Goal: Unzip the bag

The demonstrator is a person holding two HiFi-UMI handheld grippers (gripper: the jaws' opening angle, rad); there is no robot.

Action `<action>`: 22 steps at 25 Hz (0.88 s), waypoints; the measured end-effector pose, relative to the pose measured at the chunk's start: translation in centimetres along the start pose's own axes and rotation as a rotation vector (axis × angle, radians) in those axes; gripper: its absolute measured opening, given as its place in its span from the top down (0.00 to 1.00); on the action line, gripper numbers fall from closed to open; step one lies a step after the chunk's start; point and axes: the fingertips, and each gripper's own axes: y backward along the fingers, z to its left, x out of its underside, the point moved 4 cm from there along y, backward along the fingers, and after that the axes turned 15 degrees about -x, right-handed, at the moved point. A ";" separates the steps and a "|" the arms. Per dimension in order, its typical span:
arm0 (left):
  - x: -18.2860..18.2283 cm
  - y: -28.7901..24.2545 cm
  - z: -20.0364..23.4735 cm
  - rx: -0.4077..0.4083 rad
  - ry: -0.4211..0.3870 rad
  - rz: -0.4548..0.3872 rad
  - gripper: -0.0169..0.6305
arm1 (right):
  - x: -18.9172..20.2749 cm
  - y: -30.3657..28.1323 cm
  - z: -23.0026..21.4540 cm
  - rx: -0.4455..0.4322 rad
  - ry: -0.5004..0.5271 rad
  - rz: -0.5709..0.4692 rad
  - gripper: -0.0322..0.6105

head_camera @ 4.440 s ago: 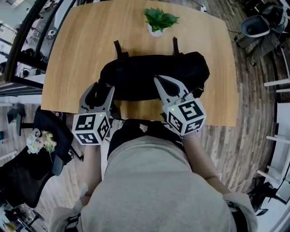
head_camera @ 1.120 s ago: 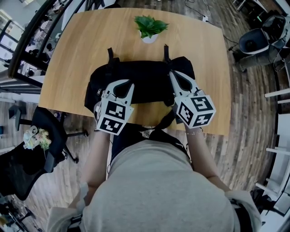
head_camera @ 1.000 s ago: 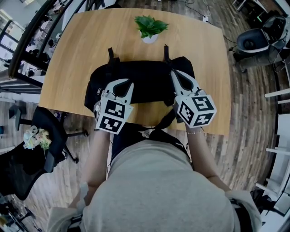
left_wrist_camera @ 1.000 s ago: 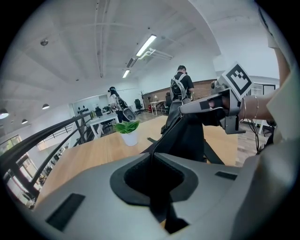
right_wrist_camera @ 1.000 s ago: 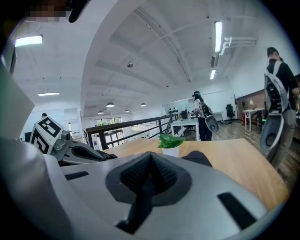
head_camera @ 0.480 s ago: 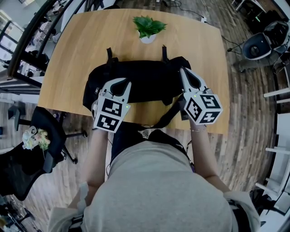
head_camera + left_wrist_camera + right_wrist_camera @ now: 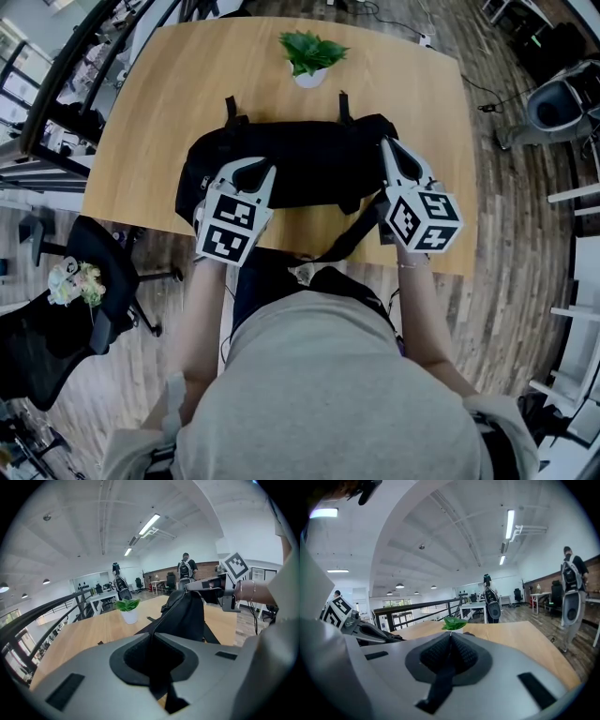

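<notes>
- Your bag (image 7: 300, 169) is plain black, straps included.
- The surface (image 7: 159, 103) shows light, honey-coloured wood grain.
- The potted plant (image 7: 312, 47) has bright green leaves and a white pot.
- The floor (image 7: 525, 234) is streaky grey-brown planking.

Left tool (image 7: 255, 171) clamped, right tool (image 7: 386, 146) jaws opening, seemingly empty

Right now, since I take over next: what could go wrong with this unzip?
The right gripper at the bag's right end is opening with nothing plainly between its jaws, so it may grip nothing.
The left gripper pinches only a fold of the bag, and a hard tug might slip it.
The plant stands just behind, so a dragged bag could tip it.
</notes>
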 end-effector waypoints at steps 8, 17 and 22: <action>0.3 0.1 0.1 -0.046 0.059 0.010 0.91 | 0.3 -0.1 0.6 0.027 0.001 0.011 0.93; -0.1 2.0 0.9 -0.099 0.143 -0.014 0.77 | 0.1 0.6 1.8 0.004 -0.021 -0.002 0.85; -0.6 3.4 1.5 -0.117 0.249 -0.050 0.71 | 0.0 0.1 4.2 -0.119 -0.073 0.006 0.78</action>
